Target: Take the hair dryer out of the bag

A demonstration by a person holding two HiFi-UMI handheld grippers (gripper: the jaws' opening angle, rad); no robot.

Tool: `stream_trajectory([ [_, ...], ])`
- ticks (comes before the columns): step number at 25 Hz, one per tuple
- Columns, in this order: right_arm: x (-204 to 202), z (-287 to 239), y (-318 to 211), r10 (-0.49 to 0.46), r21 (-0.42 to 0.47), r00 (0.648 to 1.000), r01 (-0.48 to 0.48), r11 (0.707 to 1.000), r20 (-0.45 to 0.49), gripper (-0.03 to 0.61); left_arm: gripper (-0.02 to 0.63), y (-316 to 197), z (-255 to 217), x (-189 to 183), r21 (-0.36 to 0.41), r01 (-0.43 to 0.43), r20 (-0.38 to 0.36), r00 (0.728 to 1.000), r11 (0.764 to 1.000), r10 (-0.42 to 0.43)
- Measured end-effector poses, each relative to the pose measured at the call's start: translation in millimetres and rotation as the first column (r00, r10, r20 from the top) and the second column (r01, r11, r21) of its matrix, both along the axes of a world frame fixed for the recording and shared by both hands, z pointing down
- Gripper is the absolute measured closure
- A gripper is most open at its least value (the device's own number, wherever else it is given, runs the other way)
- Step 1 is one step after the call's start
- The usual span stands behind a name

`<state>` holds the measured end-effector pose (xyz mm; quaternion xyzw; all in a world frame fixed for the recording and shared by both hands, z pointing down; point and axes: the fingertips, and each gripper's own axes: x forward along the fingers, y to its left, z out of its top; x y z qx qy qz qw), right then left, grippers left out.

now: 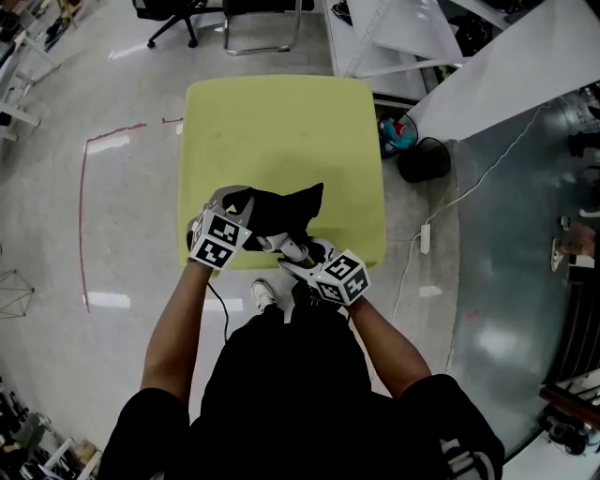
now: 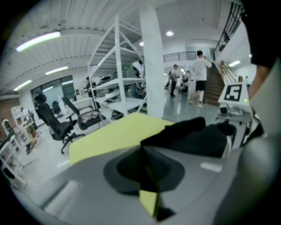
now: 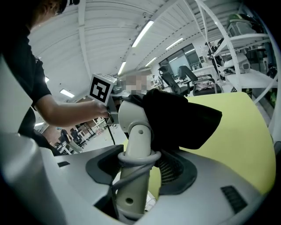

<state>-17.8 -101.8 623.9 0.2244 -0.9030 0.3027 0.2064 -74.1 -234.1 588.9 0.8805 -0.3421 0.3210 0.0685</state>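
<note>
A black cloth bag (image 1: pixel 281 211) lies at the near edge of the yellow-green table (image 1: pixel 281 122). My left gripper (image 1: pixel 246 208) is shut on the bag's left edge; in the left gripper view the closed jaws (image 2: pixel 142 147) pinch a fold of the black bag (image 2: pixel 197 136). My right gripper (image 1: pixel 298 251) is shut on the cream hair dryer (image 1: pixel 292 247). In the right gripper view the hair dryer (image 3: pixel 136 140) stands between the jaws (image 3: pixel 138 169), handle held, its cord looped round it. Its head is still partly covered by the bag (image 3: pixel 180 116).
Office chairs (image 1: pixel 173 14) stand beyond the table's far side. A white shelving rack (image 1: pixel 394 37), a black bin (image 1: pixel 424 159) and a cable with a plug strip (image 1: pixel 425 236) are on the floor to the right. People (image 2: pixel 199 74) stand far off by a staircase.
</note>
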Motion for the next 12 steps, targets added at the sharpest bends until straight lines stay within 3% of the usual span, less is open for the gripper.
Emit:
stream_trajectory([
  [4, -3, -11, 1, -0.03, 0.003, 0.998, 0.03, 1.0, 0.05, 0.336, 0.595, -5, -6, -1, -0.005, -0.003, -0.024, 1.0, 1.0, 0.003],
  [9, -15, -24, 18, -0.16, 0.06, 0.984, 0.155, 0.986, 0.075, 0.336, 0.595, -10, -11, -3, -0.003, 0.008, -0.016, 1.0, 1.0, -0.008],
  [12, -22, -26, 28, -0.183, 0.053, 0.978, 0.178, 0.983, 0.098, 0.336, 0.595, -17, -20, -4, 0.006, 0.011, -0.023, 1.0, 1.0, -0.011],
])
